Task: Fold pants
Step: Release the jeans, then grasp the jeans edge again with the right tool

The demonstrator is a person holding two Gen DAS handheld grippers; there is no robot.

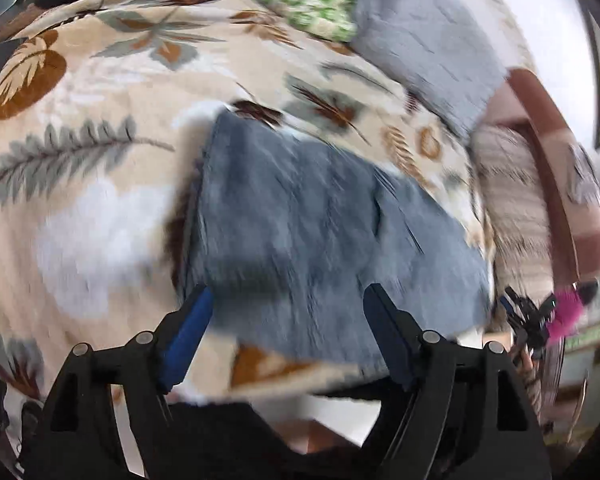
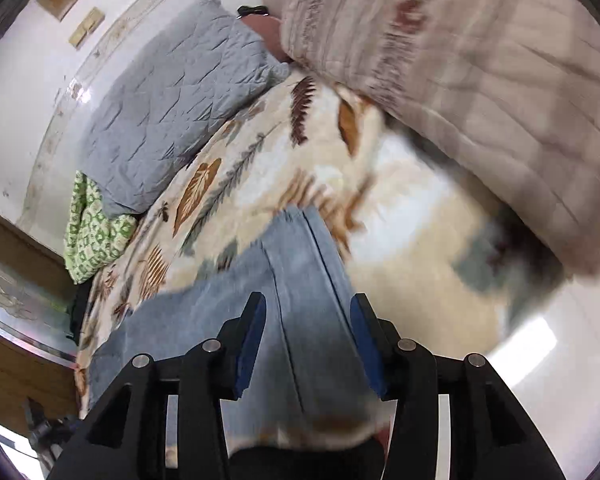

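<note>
Your pants (image 1: pixel 300 216), a blue-grey denim pair, lie folded into a compact block on the bed's leaf-patterned blanket (image 1: pixel 100 168), near the edge closest to you. In the left wrist view your left gripper (image 1: pixel 288 300) hangs just above the near edge of that block with its jaws spread wide and nothing between them; the blue pads (image 1: pixel 188 332) sit over the denim on either side, and whether they touch the cloth cannot be told through the blur. From this side the pants show a straight folded edge on the left with a dark shadow beneath it and a seam or pocket line running across the upper layer. In the right wrist view your right gripper (image 2: pixel 308 316) is also parted, jaws apart with the denim passing beneath and between them, and it grips nothing; the pants (image 2: pixel 300 264) reach forward from it as a narrow strip with two long seams, while a wider part of them spreads toward the left of that view. Farther up the bed a grey quilted pillow (image 2: pixel 172 108) rests against the wall, and a green-and-white patterned cloth (image 2: pixel 92 232) lies just beside its lower corner. A pale striped quilt (image 2: pixel 480 80) is bunched along the right side of that view, well apart from the pants. Both views are smeared by motion, so fine detail in the fabric is lost.
</note>
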